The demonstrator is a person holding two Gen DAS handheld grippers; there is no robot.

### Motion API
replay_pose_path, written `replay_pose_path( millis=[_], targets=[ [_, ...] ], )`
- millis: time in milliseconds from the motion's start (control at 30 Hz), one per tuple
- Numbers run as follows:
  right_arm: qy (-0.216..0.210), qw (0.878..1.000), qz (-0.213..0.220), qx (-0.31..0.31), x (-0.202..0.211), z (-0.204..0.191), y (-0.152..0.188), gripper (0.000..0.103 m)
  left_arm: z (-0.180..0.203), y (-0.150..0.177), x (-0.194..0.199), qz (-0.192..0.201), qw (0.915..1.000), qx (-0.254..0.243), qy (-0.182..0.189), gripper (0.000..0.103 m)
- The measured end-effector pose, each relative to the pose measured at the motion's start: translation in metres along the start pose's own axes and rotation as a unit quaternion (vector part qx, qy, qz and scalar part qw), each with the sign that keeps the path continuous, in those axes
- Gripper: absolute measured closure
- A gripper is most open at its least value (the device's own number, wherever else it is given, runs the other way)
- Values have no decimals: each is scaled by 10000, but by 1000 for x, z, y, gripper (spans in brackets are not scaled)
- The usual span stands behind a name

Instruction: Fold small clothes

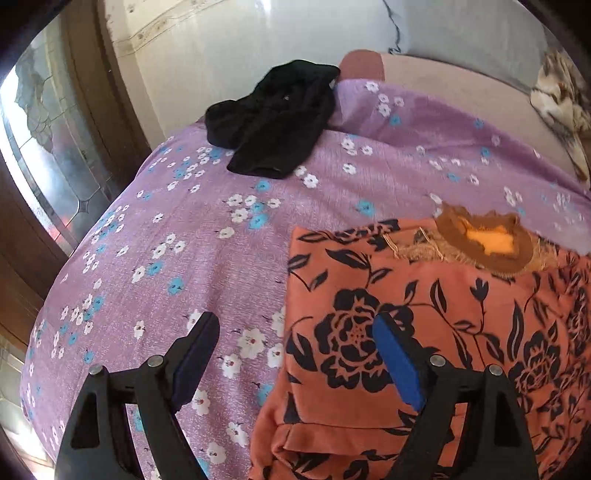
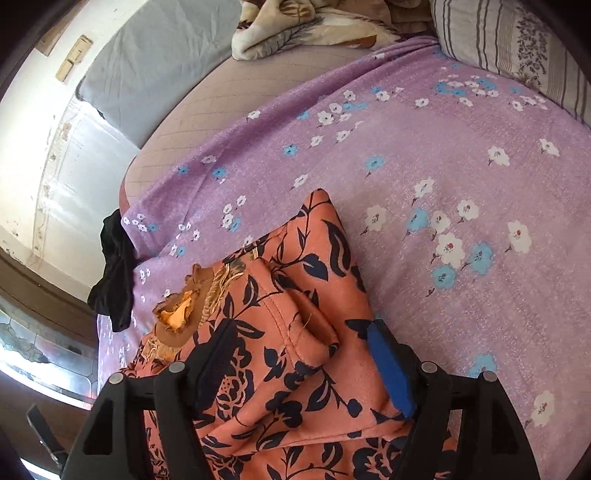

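Evidently light, limp and likely to sag, the orange floral garment (image 2: 295,332) lies on the purple bedsheet (image 1: 166,258) under both spread, empty grippers, left gripper (image 1: 295,334) astride its side edge, right gripper (image 2: 299,350) over a folded sleeve hem worth pinching.

On the bed: 1 orange floral garment (image 1: 424,295), folded, and 1 black garment (image 1: 273,122). Also 1 purple flowered sheet (image 1: 184,240), 1 striped pillow (image 2: 509,48), 1 grey pillow (image 2: 147,66), 1 beige patterned blanket (image 2: 295,29), and 2 grippers, 1 per view
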State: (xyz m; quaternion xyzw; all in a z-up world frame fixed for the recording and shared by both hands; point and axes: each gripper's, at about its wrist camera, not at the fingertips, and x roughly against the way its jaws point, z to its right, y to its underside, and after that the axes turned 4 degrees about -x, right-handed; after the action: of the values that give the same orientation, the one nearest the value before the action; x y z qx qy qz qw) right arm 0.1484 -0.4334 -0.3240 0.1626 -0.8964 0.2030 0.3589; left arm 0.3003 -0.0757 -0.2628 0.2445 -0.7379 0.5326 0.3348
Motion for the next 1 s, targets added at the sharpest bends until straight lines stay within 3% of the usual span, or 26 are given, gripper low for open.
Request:
replay_pose_path(
  millis=[67,133,200,367,567,867,1000],
  targets=[
    [74,9997,-198,96,-11,-1,3,30,13,3,0,78,9998,-159,-60,18],
    [323,9988,-180,313,-16,-6,5,39,22,3,8,297,9991,-315,-31,18],
    [515,9973,-143,496,-16,-8,6,64,28,2,19,564,9975,-415,-130,18],
    [655,9953,10,711,-4,-14,4,82,31,-4,34,850,9953,-411,-217,18],
    [960,9878,184,1213,9,-29,12,84,24,-6,36,916,9952,-234,-239,18],
    [1284,9807,199,1459,14,-33,21,84,14,-7,34,928,9952,-27,-303,18],
    [1536,9766,-14,1507,4,-24,23,84,11,-8,35,965,9947,46,-348,18]
  ],
)
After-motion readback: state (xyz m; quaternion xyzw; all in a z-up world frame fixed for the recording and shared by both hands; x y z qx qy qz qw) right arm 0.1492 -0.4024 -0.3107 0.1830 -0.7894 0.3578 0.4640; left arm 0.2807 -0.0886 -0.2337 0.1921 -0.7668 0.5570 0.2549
